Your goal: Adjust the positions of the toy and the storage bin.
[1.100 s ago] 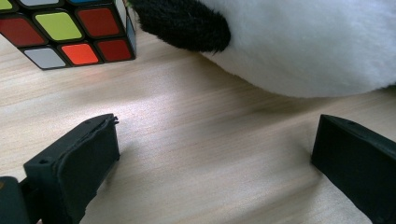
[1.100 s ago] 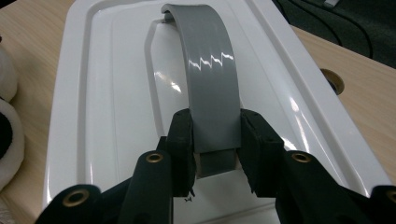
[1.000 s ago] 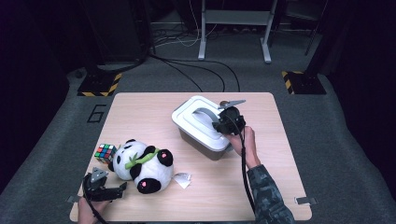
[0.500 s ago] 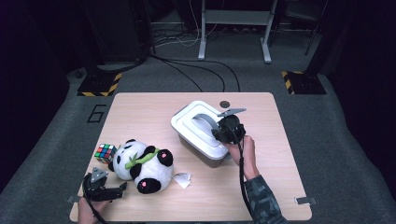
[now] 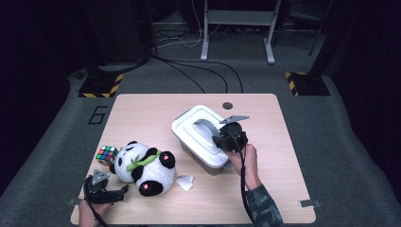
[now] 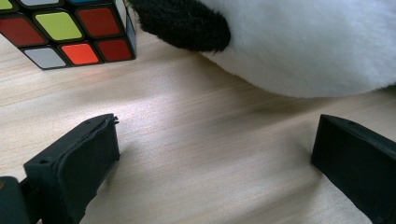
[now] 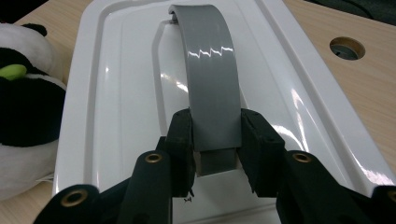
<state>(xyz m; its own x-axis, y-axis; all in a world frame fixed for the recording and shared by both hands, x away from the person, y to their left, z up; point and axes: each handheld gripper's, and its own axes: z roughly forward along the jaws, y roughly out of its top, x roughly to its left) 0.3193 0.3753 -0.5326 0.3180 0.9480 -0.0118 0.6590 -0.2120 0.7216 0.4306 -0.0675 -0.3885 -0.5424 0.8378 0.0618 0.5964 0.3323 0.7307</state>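
Observation:
A white box with a lid (image 5: 188,126) stands mid-table, and a grey arched handle (image 5: 206,126) runs along the lid. My right gripper (image 5: 219,140) is shut on the near end of that handle (image 7: 210,70), with its pads pressed against both sides; the gripper (image 7: 215,150) sits low over the lid (image 7: 116,93). A plush panda (image 5: 144,165) lies at the front left, beside a colour cube (image 5: 107,154). My left gripper (image 5: 118,188) rests on the table just in front of the panda. Its jaws (image 6: 215,154) are open over bare wood, short of the panda (image 6: 303,42) and the cube (image 6: 70,32).
The wooden table (image 5: 142,113) has a round cable hole (image 5: 227,105) behind the box. A white tag (image 5: 185,182) lies by the panda. The panda (image 7: 23,102) is close to the box's left side. Bare wood stretches to the right of the box.
My right gripper has moved toward the near edge while gripping the handle, and the box appears to have shifted slightly with it. The left gripper, panda and cube have stayed put.

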